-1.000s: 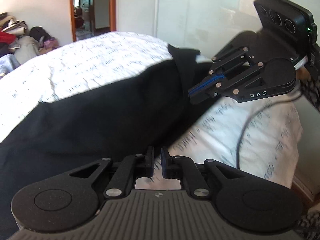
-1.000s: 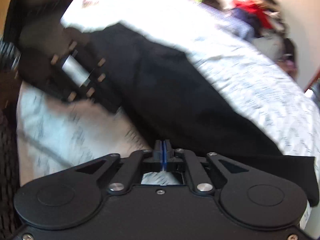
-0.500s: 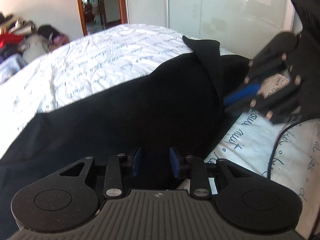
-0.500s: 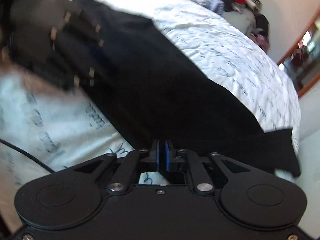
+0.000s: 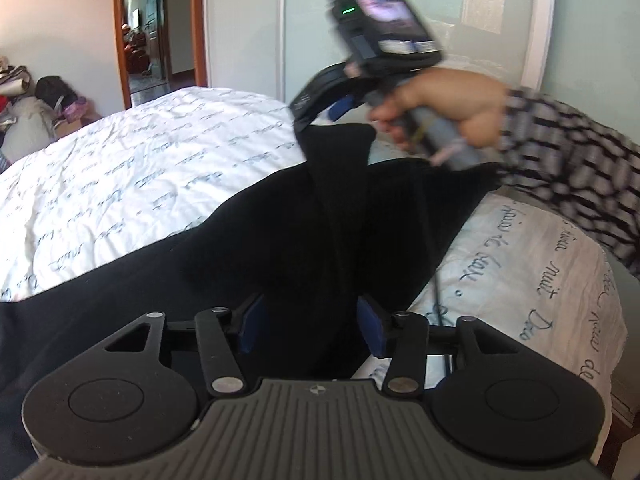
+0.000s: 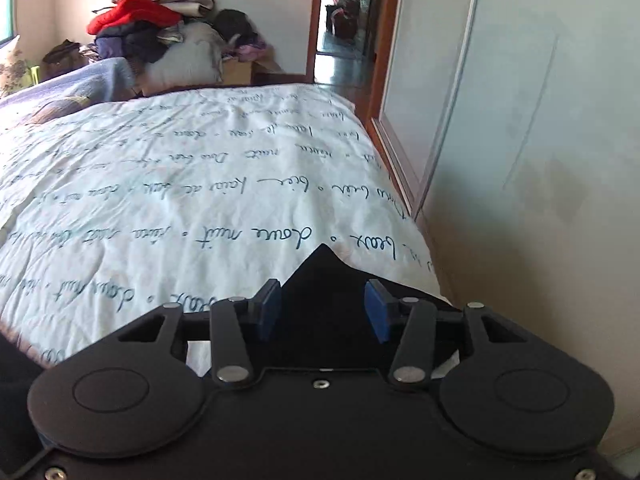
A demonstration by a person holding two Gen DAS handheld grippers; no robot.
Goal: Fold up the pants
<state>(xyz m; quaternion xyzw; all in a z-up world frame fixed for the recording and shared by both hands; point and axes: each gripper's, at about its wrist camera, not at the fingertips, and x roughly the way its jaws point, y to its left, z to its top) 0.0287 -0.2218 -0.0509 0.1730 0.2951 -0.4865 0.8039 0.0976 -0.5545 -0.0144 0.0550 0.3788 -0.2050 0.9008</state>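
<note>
Black pants [image 5: 168,288] lie across a white bedspread with blue handwriting [image 5: 132,184]. My left gripper [image 5: 310,326] is open, its blue pads on either side of the black cloth. In the left wrist view my right gripper [image 5: 320,110] is over the pants' far end, and a corner of the cloth [image 5: 340,152] stands up under its fingers. In the right wrist view my right gripper [image 6: 323,310] has its blue pads wide apart, with a black cloth corner [image 6: 322,276] between them.
A frosted sliding wardrobe [image 6: 520,120] runs along the bed's right side. A doorway [image 5: 156,40] is beyond it. A heap of clothes [image 6: 144,28] sits past the bed's far end. The bed edge [image 5: 592,320] drops off on the right.
Both grippers have opened: the left from nearly shut to wide, the right from shut to wide. The right gripper swung up over the pants' end and now faces along the bed.
</note>
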